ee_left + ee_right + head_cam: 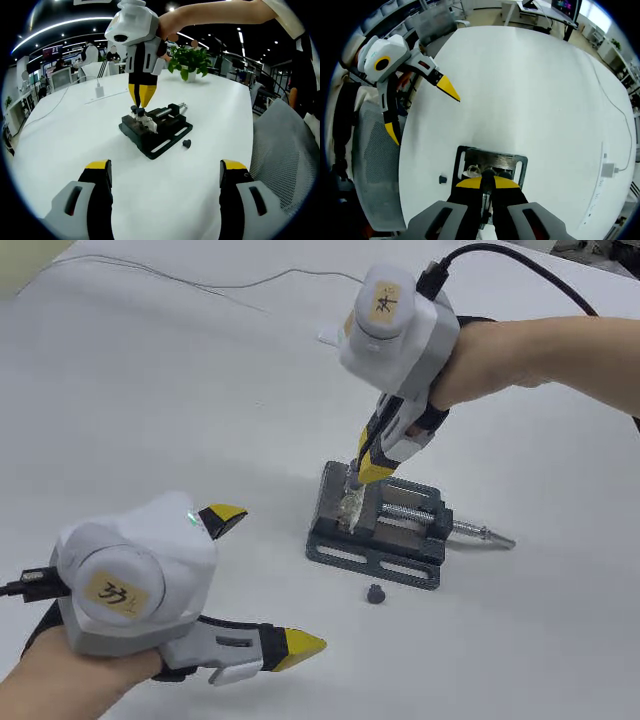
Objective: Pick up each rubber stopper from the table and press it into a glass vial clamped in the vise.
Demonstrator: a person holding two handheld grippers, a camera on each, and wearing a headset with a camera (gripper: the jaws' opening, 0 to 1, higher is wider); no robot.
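Gaping left tongs (421,112) near table (520,75) edge

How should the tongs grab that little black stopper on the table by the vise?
Pinch the stopper across its sides, coming straight down from above. It sits alone on the table, apart from the vise, so the open left tongs probably fit either side.

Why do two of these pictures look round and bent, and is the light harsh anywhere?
Left gripper view and right gripper view: fisheye lenses bow the table edge into a curve. Head view: undistorted, even light, only a soft shadow by the vise. Left gripper view: ceiling lights glare as bright streaks.
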